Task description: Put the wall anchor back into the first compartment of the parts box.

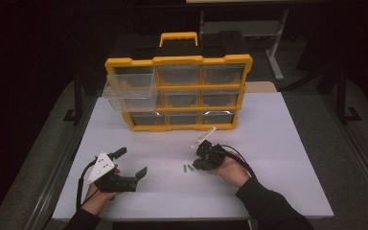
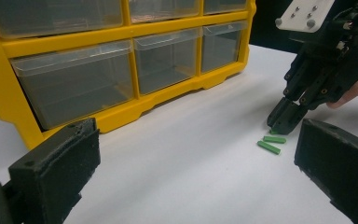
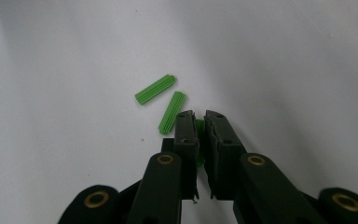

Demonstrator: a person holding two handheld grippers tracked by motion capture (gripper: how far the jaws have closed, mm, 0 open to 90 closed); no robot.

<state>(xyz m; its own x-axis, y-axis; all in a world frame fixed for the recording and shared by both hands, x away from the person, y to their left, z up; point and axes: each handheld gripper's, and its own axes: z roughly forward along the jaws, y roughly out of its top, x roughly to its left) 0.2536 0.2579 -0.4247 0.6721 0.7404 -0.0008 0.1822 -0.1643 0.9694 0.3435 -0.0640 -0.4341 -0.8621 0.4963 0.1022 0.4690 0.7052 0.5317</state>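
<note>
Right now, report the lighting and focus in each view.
High view: dark surround, lit white table, soft overall. Left gripper view: near black jaws blurred, yellow plastic drawer cabinet sharp. Right gripper view: ribbed green plastic plugs crisp, corners shaded.

Three green wall plugs (image 3: 154,89) in all: two lying loose on the counter (image 1: 268,143), one pinched in the right gripper (image 3: 200,119); two grippers, the left gripper (image 1: 132,163) being the other; one yellow organiser (image 1: 179,91) with one handle (image 1: 178,37); nine clear drawers in three rows of three, one drawer (image 1: 129,93) pulled out.
</note>
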